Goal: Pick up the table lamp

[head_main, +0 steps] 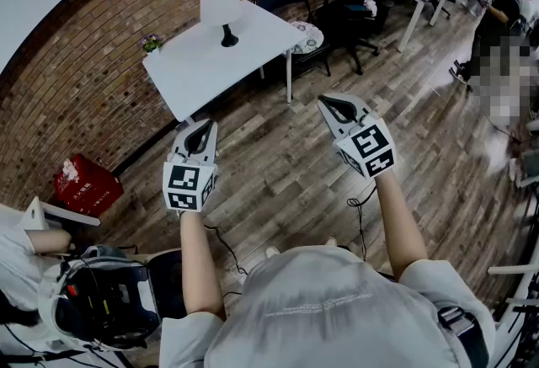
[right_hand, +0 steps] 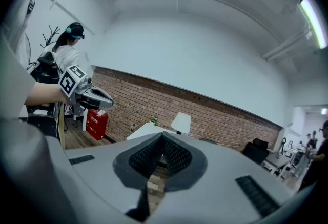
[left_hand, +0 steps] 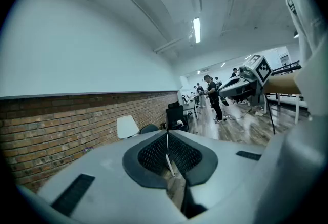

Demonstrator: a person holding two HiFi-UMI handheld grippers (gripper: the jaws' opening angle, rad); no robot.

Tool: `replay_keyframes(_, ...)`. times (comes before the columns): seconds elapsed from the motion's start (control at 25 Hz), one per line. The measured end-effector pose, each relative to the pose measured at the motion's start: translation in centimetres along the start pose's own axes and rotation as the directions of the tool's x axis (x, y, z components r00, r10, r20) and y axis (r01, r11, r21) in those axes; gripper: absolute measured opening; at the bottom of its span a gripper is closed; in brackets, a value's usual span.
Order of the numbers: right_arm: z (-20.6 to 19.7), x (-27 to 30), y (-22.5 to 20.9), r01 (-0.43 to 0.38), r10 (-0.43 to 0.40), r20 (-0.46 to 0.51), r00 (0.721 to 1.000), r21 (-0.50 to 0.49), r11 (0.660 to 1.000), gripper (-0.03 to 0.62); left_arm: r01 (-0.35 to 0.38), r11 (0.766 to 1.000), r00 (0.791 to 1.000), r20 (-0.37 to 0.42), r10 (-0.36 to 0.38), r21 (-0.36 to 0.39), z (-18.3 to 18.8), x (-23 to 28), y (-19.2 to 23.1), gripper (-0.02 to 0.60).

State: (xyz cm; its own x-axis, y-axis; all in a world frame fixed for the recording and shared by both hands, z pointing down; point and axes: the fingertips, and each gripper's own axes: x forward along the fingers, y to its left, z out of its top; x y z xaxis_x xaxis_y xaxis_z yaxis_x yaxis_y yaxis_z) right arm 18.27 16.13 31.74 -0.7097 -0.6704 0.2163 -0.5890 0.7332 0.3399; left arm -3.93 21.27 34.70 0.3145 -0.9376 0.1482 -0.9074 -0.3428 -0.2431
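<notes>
A: Bright in there?
B: Evenly bright. A ceiling tube light glows overhead, and the wooden floor shows a soft sheen.
A: Distortion?
B: Strong fisheye curving. Both gripper views have black rounded corners and a slightly soft foreground.

The left gripper fills the lower half of the view, its dark meshed jaws pressed together with nothing between them. Just past its top edge stands the table lamp, its white shade in front of a brick wall. A black office chair stands further right. The right gripper hangs at upper right over the wooden floor, with people standing beyond it and a ceiling light lit overhead.
</notes>
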Motion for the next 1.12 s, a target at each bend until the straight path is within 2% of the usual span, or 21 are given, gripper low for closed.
replay_keyframes(0.16,0.4,0.8,0.5,0.003,-0.003,-0.006,1.000,0.000,1.000,0.002,0.001,1.000,1.000,0.001,-0.001,-0.006,-0.1,-0.1,1.2,0.014)
replay_keyframes(0.4,1.0,2.1,2.6,-0.029,0.029,0.002,1.000,0.025,0.999,0.002,0.040,0.999,0.999,-0.001,-0.041,-0.006,-1.2,-0.5,2.3,0.014)
replay_keyframes(0.84,1.8,3.2,6.6,0.033,-0.033,-0.028,0.999,0.025,0.999,0.002,0.085,0.996,0.996,0.010,-0.085,-0.025,-2.5,-3.6,4.9,0.023)
replay_keyframes(0.88,1.8,3.3,6.9,0.030,-0.029,-0.034,0.999,0.026,0.999,0.002,0.085,0.996,0.996,0.010,-0.084,-0.030,-2.7,-3.8,5.2,0.064)
replay_keyframes(0.92,1.7,3.3,7.3,0.024,-0.023,-0.038,0.999,0.026,0.999,0.002,0.083,0.996,0.997,0.008,-0.083,-0.034,-2.9,-3.9,5.4,0.145)
replay_keyframes(1.12,2.0,3.4,8.6,0.001,-0.001,-0.040,0.999,0.014,1.000,0.002,0.074,0.995,0.997,0.025,-0.073,-0.065,-3.4,-4.7,6.2,0.201)
